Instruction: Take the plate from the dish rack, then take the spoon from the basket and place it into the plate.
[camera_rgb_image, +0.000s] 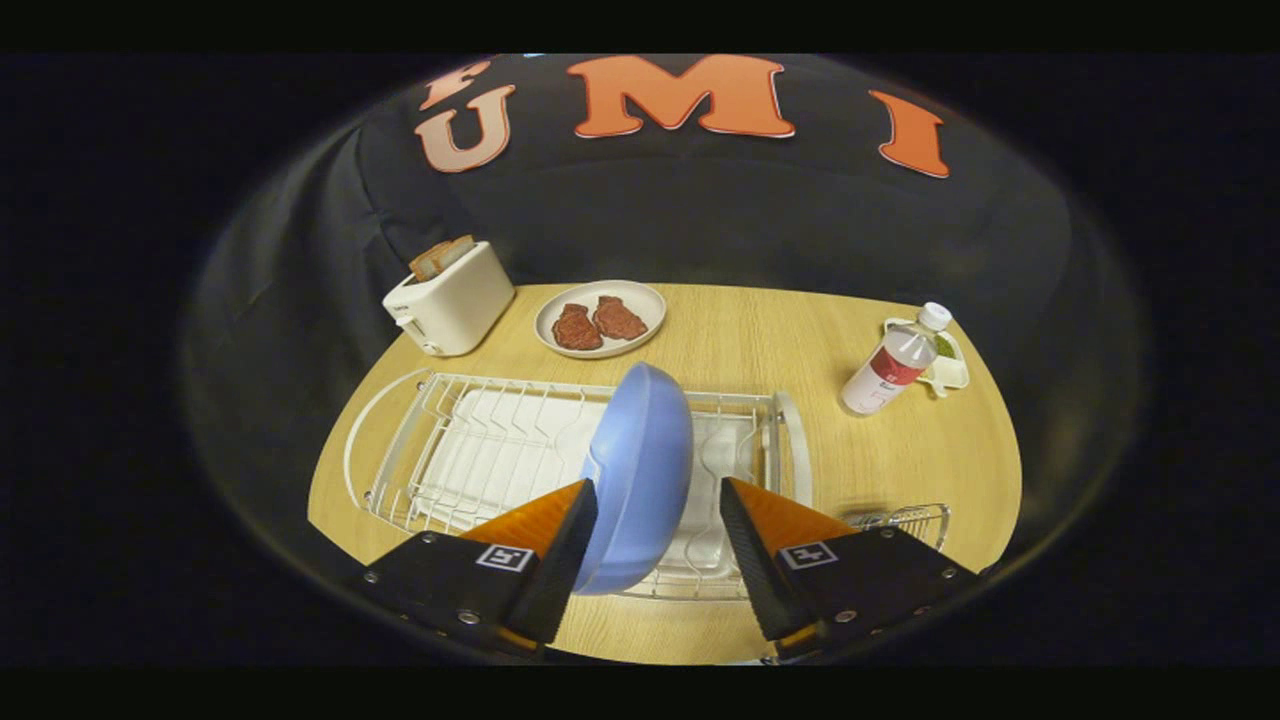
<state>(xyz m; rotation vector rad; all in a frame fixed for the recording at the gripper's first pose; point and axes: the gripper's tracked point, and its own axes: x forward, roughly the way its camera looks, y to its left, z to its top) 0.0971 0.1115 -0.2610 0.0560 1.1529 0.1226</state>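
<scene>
Your jaws stand wide open, holding nothing. The blue plate (640, 470) stands on edge in the white wire dish rack (470, 450), between your 2 fingertips (575, 520), close against the left one, with a clear gap to the right. The wire basket (905, 520) sits just beyond the right finger, contents too small to tell. Far across the wooden surface (760, 340): toaster (450, 298), meat plate (600, 318), bottle (895, 362).
</scene>
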